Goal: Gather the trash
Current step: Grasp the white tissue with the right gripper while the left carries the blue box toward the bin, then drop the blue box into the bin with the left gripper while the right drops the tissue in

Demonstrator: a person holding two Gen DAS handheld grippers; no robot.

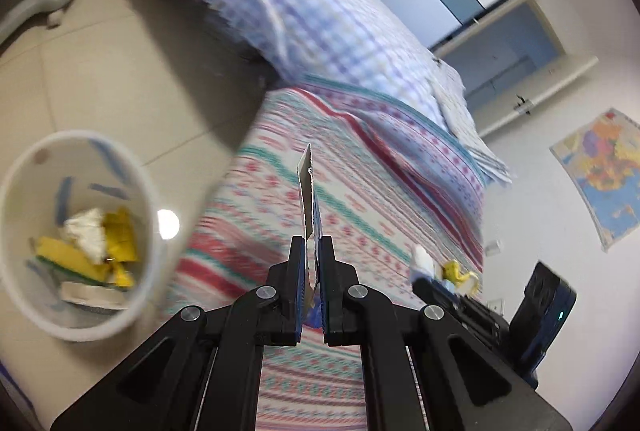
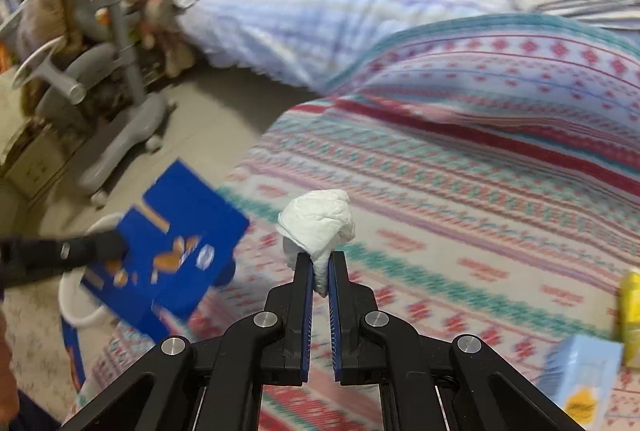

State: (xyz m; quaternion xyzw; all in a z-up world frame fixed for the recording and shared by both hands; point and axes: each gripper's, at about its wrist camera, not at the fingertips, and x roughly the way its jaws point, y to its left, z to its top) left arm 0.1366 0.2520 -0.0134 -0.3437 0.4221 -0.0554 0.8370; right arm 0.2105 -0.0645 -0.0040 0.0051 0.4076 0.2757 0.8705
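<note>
Your left claw (image 1: 311, 247) is closed on a flattened blue carton (image 2: 168, 251), holding it edge-on above the striped bed cover (image 1: 352, 199). Your right claw (image 2: 320, 263) is closed on a crumpled white tissue (image 2: 318, 223) over the same cover. The white bin (image 1: 24, 271) stands on the floor beside the bed, with yellow and white trash inside.
</note>
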